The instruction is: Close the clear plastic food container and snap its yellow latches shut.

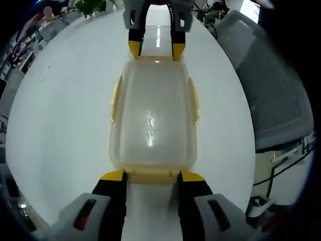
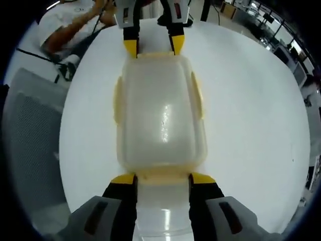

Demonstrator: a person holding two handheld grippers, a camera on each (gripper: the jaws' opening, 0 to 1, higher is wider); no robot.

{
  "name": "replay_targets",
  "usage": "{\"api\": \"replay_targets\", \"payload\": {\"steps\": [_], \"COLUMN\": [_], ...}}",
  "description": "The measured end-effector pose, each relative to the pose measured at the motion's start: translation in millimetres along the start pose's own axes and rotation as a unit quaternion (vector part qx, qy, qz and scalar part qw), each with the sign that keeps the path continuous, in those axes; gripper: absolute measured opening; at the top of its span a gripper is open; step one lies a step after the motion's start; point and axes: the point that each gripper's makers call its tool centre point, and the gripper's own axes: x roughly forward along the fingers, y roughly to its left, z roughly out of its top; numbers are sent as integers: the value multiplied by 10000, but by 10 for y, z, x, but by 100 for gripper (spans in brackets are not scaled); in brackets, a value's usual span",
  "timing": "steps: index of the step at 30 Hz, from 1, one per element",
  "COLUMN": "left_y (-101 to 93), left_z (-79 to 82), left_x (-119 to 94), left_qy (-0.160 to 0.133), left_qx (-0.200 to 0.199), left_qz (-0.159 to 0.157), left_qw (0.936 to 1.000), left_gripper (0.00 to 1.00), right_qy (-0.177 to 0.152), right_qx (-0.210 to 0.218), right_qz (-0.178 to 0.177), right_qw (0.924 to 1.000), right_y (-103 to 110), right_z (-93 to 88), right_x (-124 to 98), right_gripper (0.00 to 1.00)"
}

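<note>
On the round white table [image 1: 60, 115], the lidded clear plastic food container [image 1: 152, 120] lies between the left gripper [image 1: 152, 176] and right gripper [image 2: 163, 179], both open-jawed at its yellow end latches [image 1: 152, 175].

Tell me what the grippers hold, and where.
Nothing gripped: left gripper and right gripper sit open at opposite end latches of the container.

Glossy clear plastic container [image 1: 153, 123] on smooth white table [image 1: 65, 125]
</note>
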Motion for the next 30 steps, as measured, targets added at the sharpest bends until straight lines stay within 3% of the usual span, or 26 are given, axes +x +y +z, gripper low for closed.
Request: {"api": "replay_targets", "payload": {"steps": [3, 10, 17, 22, 28, 30], "left_y": [6, 8, -6, -79, -81, -89], "left_z": [-1, 11, 29, 56, -3, -1], "left_x": [0, 3, 7, 14, -18, -55], "left_qy": [16, -244, -194, -103, 66, -42], "left_qx": [21, 16, 109, 63, -122, -70], "left_qz": [-14, -28, -11, 21, 78, 75], "left_qw": [10000, 9997, 9998, 9999, 9999, 9999], "left_gripper": [39, 39, 38, 38, 39, 39], "right_qy": [66, 60, -11, 25, -202, -219], "right_qx": [-30, -53, 119, -5, -14, 22], "right_qz": [29, 33, -32, -81, -164, -121], "right_qw": [10000, 10000, 9999, 10000, 9997, 9997], "right_y": [-14, -20, -23, 0, -12, 15], "right_z": [4, -1, -14, -43, 29, 29], "right_x": [4, 0, -10, -18, -89, -105], "right_gripper": [40, 41, 39, 39, 39, 39]}}
